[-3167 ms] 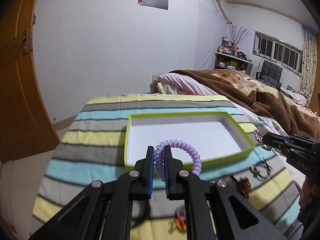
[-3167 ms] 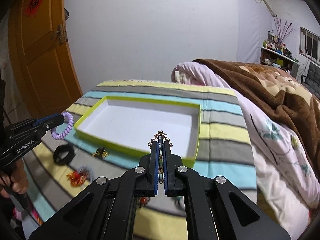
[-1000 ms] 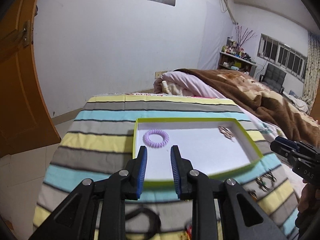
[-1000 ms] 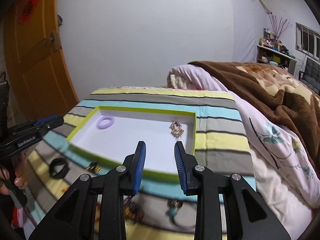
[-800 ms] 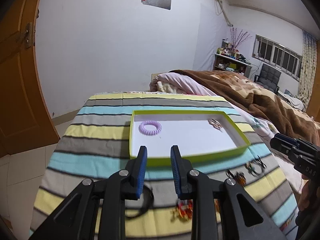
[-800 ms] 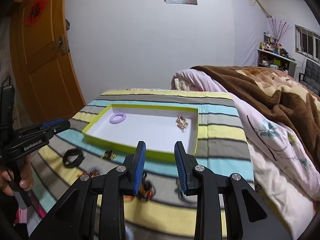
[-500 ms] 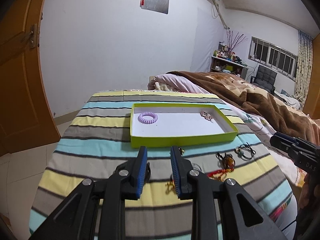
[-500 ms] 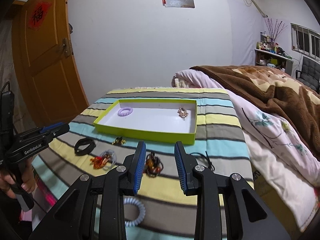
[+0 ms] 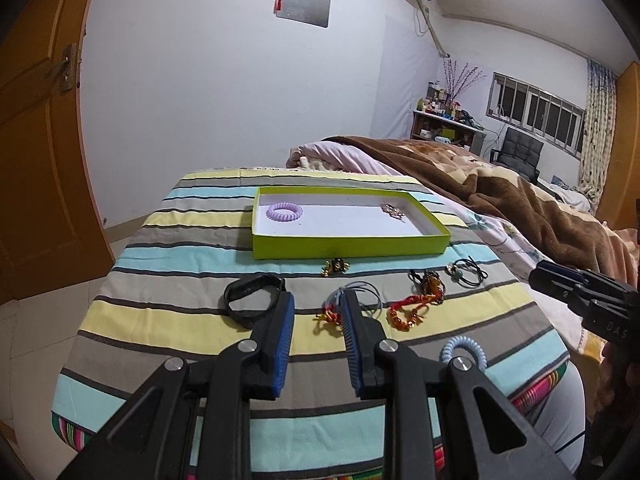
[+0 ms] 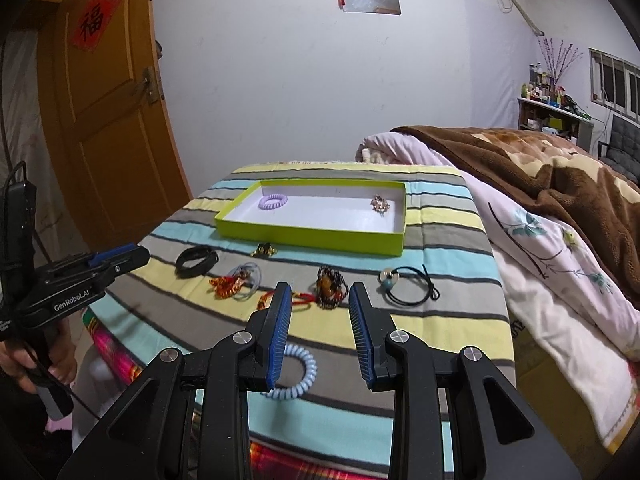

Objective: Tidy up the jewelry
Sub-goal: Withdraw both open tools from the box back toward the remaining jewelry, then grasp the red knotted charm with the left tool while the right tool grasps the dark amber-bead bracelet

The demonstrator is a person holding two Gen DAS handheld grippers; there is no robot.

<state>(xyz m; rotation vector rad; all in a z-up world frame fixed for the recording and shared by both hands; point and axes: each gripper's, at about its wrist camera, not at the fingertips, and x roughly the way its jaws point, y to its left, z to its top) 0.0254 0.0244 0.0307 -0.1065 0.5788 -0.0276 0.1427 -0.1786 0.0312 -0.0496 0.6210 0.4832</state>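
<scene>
- Striped cloth [image 9: 192, 312] covers the counter, with a bed and brown blanket off to the right of both hand-held grippers.
- Ahead of both, at the far part of the counter, sits the green tray [image 9: 348, 246]; inside it lie a purple coil band [image 9: 284, 212] at its left end and a small gold ornament [image 9: 393, 210] at its right end.
- The left hand-held gripper [image 9: 316, 312] hangs above the near half of the cloth, jaws parted and nothing between them. Just left of its tips lies a black band [image 9: 253, 295]; just past its right tip, a red-and-gold piece with a grey loop [image 9: 352, 300].
- The right hand-held gripper [image 10: 318, 304] likewise stands apart and empty. A beaded amber bracelet [image 10: 330, 286] lies just beyond its tips, a black cord with a bead [image 10: 408, 282] to the right, and a pale blue coil band [image 10: 298, 376] below it on the near side.
- Judged from this, the step in hand is choosing the next loose pieces, with two already in the tray.
- The next move likely calls for each hand-held gripper to dip toward the nearest piece, straddle it and close, then carry it forward over the tray rim.
</scene>
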